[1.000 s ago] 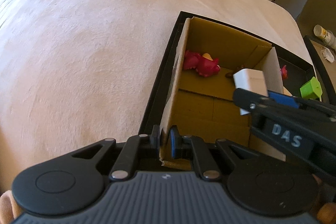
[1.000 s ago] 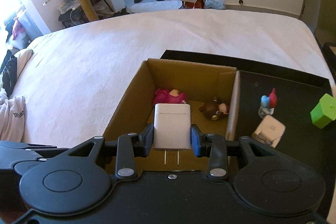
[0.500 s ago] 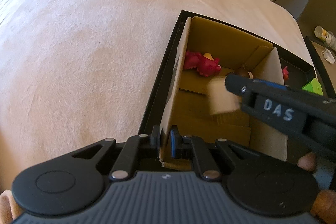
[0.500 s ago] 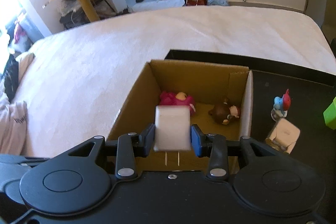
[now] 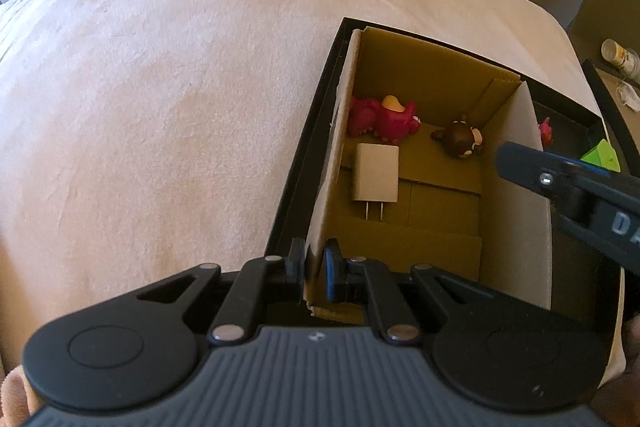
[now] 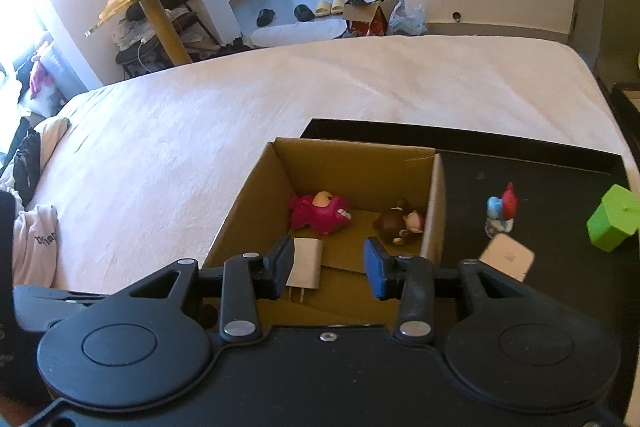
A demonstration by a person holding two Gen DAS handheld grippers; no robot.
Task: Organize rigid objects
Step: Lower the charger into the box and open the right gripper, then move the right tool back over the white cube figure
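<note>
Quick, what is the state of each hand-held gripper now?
Left hand-held gripper: closed on the cardboard box wall.
Right hand-held gripper: open, holding nothing; the charger lies in the box.

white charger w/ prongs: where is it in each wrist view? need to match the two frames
Left wrist: white charger lies flat on the cardboard box floor, centre of frame, by the box's left wall, prongs toward the camera.
Right wrist: charger low centre-left, partly hidden behind the left finger of the right tool.
Shared landmark: pink toy just beyond it.
</note>
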